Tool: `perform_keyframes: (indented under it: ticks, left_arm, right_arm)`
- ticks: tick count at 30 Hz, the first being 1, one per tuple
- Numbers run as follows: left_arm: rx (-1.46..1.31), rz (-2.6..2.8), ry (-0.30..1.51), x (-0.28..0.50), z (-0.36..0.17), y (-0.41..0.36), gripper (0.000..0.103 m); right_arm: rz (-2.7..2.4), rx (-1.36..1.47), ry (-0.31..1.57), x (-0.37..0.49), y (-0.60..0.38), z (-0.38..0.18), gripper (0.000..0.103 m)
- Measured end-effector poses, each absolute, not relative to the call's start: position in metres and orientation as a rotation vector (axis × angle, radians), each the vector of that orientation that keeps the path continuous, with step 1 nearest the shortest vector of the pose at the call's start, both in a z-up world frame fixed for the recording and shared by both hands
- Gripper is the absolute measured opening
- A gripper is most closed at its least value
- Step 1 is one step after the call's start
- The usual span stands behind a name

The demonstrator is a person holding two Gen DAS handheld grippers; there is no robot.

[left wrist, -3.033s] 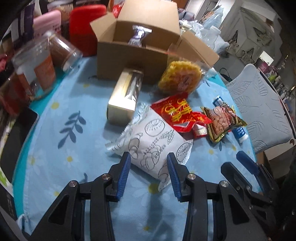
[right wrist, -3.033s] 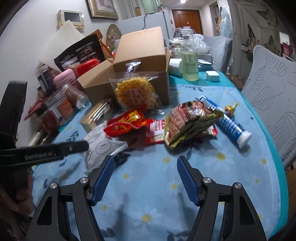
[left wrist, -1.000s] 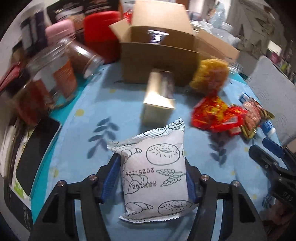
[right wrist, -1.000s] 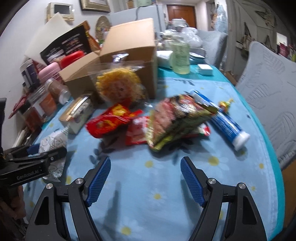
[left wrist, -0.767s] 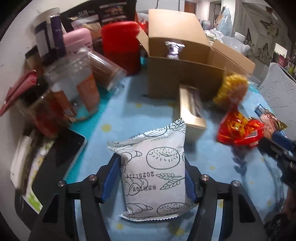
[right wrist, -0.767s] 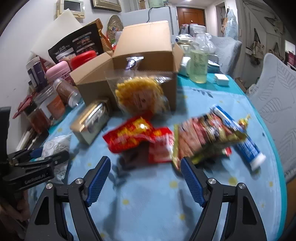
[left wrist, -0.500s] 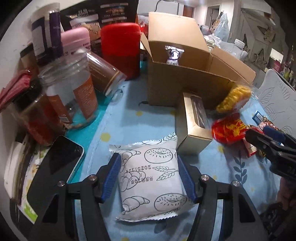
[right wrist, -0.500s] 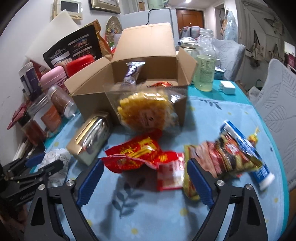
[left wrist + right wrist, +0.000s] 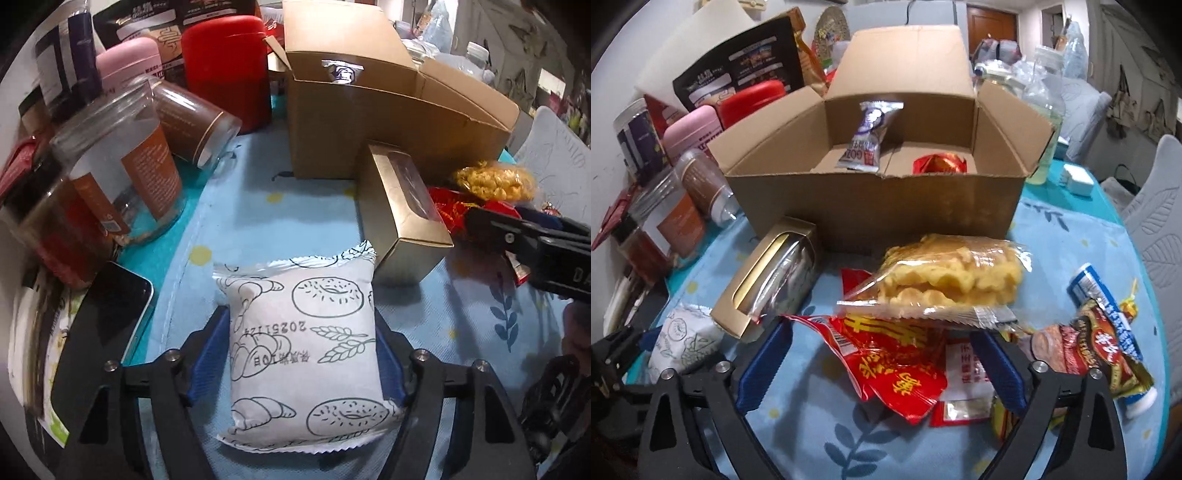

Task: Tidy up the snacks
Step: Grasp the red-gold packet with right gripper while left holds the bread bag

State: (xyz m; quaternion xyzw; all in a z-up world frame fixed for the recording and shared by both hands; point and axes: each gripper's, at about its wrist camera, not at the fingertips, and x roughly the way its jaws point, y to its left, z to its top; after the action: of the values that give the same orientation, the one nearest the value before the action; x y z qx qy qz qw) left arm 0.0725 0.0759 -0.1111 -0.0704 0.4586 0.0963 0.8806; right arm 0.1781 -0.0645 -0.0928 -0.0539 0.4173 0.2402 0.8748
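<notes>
My left gripper (image 9: 301, 354) is shut on a white bread packet (image 9: 303, 354) printed with pastry drawings, held low over the blue tablecloth; the packet also shows in the right wrist view (image 9: 683, 339). My right gripper (image 9: 882, 365) is open, its jaws astride a red snack packet (image 9: 886, 365) that lies under a clear bag of yellow crackers (image 9: 953, 280). The open cardboard box (image 9: 882, 206) stands behind and holds a purple-and-white snack (image 9: 868, 140) and a red foil packet (image 9: 940, 164). A gold box (image 9: 772, 280) lies at its front left.
Jars (image 9: 122, 177), a red canister (image 9: 225, 70) and a pink container (image 9: 125, 62) crowd the table's left side. A phone (image 9: 107, 317) lies at the left edge. A brown snack packet (image 9: 1082, 343) and blue-white tube (image 9: 1108, 325) lie right. A grey chair (image 9: 1160, 206) stands beyond.
My left gripper closed on the bread packet and carried it left, toward the jars. My right gripper moved forward over the red packet, toward the box.
</notes>
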Motion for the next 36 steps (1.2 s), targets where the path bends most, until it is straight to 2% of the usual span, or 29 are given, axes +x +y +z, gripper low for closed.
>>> perform_keyframes:
  ticks: [7,9,12,17,21,36]
  left_arm:
    - [-0.139,0.203,0.959,0.074,-0.111,0.075,0.075]
    - [-0.139,0.196,0.961,0.073,-0.112,0.076,0.075]
    - [-0.136,0.185,0.969,0.072,-0.111,0.077,0.075]
    - [-0.144,0.171,0.960,0.067,-0.111,0.079,0.075]
    - [-0.174,0.156,0.954,0.054,-0.108,0.081,0.063]
    - [-0.178,-0.012,0.990,0.017,-0.103,0.036,0.062]
  right_arm:
    - [0.412,-0.084,0.889,0.194,-0.052,-0.102,0.098]
    - [0.372,-0.119,0.918,0.196,-0.048,-0.110,0.085]
    - [0.387,-0.086,0.935,0.195,-0.055,-0.115,0.079]
    - [0.397,-0.088,0.947,0.182,-0.066,-0.113,0.077]
    - [0.427,-0.116,0.952,0.159,-0.073,-0.113,0.077]
    - [0.507,-0.084,0.963,0.078,-0.116,-0.111,0.078]
